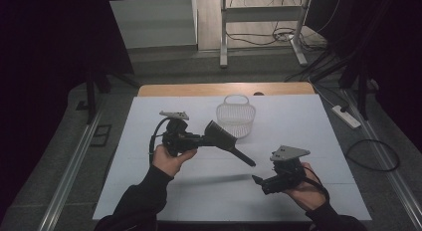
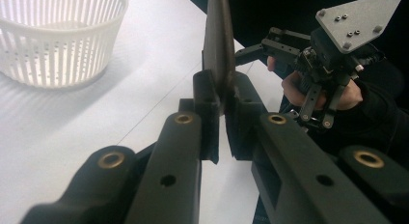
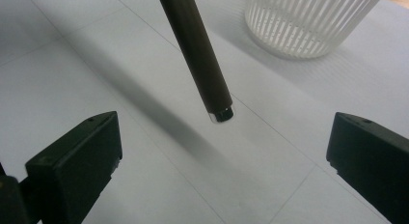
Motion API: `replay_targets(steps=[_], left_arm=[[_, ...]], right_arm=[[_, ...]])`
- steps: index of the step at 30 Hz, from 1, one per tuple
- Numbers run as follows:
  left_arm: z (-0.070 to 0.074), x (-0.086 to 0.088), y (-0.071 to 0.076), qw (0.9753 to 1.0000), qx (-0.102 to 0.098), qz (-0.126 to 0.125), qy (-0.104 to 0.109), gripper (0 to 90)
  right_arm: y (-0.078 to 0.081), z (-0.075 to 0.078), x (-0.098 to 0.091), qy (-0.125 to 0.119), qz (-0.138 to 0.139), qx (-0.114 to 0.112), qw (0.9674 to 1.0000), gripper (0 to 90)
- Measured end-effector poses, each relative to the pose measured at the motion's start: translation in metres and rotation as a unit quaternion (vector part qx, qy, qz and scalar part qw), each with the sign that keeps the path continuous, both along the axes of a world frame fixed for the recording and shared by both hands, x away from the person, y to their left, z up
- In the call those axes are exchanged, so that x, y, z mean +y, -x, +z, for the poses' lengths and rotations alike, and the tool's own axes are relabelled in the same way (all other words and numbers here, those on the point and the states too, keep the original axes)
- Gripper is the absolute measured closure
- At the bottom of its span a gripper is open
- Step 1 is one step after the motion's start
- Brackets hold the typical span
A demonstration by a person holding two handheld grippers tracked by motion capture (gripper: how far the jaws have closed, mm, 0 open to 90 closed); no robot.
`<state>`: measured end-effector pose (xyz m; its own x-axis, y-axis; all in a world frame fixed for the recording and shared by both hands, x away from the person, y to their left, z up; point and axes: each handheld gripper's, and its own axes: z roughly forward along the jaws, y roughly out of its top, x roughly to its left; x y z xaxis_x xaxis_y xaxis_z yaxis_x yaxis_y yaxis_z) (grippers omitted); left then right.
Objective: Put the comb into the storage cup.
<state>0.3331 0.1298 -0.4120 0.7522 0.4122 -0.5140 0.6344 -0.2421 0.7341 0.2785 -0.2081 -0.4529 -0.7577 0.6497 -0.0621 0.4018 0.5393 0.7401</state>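
Observation:
A black utensil [image 1: 224,138] with a wide flat blade and a long round handle hangs above the white table sheet [image 1: 298,121]. My left gripper [image 1: 204,139] is shut on its blade, which stands edge-on [image 2: 219,35] between the left gripper's [image 2: 223,89] pads. The handle slants down to the right toward my right gripper [image 1: 256,180]. In the right gripper view the handle [image 3: 197,50] ends just ahead of the gap, and the right gripper [image 3: 225,121] is open wide, touching nothing.
A white slatted basket [image 1: 236,119] with a loop handle stands on the sheet behind the utensil, also seen as the basket [image 2: 58,40] and the basket [image 3: 308,21]. A wooden table edge [image 1: 224,89] runs along the back. Cables and a power strip [image 1: 346,116] lie on the floor.

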Motion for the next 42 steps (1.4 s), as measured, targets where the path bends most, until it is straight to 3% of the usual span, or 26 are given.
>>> replay_targets(steps=[10, 23, 42], left_arm=[[0.004, 0.007, 0.000, 0.9999, -0.008, 0.013, 0.005, 83.5], [0.012, 0.019, -0.002, 0.9993, -0.018, 0.032, 0.011, 83.5], [0.028, 0.035, -0.012, 0.9976, -0.034, 0.059, 0.008, 83.4]], right_arm=[[0.001, -0.003, -0.008, -0.006, -0.005, 0.001, 1.0000, 0.0], [0.003, -0.009, -0.019, 0.010, -0.008, 0.011, 0.9999, 0.0], [0.010, -0.009, -0.043, -0.001, -0.035, 0.021, 0.9992, 0.0]])
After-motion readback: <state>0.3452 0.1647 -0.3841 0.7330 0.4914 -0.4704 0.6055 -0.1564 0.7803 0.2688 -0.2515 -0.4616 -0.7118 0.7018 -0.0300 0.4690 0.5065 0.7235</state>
